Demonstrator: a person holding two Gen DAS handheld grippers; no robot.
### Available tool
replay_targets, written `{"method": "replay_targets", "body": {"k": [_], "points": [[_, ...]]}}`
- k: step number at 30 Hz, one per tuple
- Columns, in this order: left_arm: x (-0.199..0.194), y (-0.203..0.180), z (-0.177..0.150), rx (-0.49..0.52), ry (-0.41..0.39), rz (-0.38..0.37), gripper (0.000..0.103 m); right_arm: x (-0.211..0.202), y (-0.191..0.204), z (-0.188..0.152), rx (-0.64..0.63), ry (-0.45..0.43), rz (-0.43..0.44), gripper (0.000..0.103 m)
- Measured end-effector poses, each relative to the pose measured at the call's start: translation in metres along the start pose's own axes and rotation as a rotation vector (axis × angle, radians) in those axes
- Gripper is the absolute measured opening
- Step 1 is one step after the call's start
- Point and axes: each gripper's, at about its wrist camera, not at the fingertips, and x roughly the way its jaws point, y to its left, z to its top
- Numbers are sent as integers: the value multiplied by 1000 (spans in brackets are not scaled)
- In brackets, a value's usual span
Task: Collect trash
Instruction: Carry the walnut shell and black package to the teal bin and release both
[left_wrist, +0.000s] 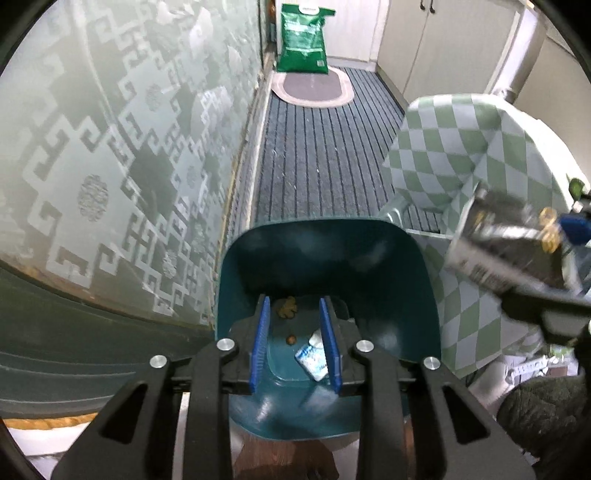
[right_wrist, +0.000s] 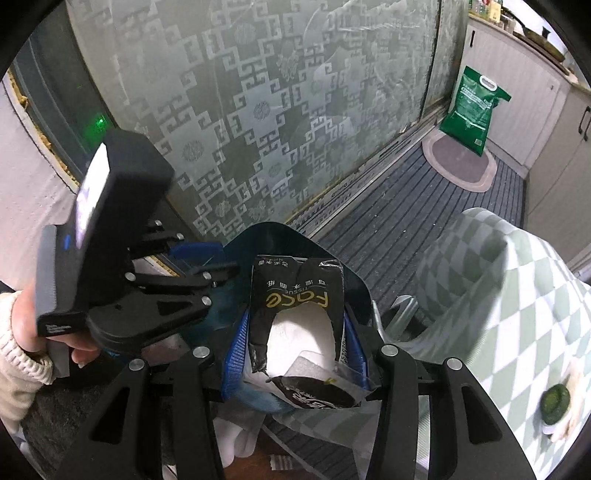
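A teal trash bin (left_wrist: 399, 273) stands on the floor below my left gripper (left_wrist: 295, 343), which is open and empty over the bin's mouth. Inside the bin lie a white and blue wrapper (left_wrist: 312, 356), a brownish crumpled scrap (left_wrist: 286, 307) and a small brown bit (left_wrist: 291, 339). My right gripper (right_wrist: 295, 354) is shut on a black tissue pack (right_wrist: 295, 317) with white tissue showing, held above the bin's rim (right_wrist: 354, 288). The pack also shows at the right of the left wrist view (left_wrist: 506, 243).
A patterned frosted glass door (left_wrist: 129, 155) runs along the left. A table with a green checked cloth (left_wrist: 450, 155) is to the right. A striped grey floor mat (left_wrist: 325, 147), an oval rug (left_wrist: 314, 86) and a green bag (left_wrist: 304, 38) lie beyond.
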Motion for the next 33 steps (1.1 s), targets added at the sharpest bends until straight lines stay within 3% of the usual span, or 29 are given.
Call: {"method": "replay_targets", "body": {"k": [23,33], "points": [[-77,16,13,-97,-357,-56,23,71,16,-13,48,177,108,48],[-123,18,18,-160,-518,-158,20,74,22,-16,35,176,118,54]]}}
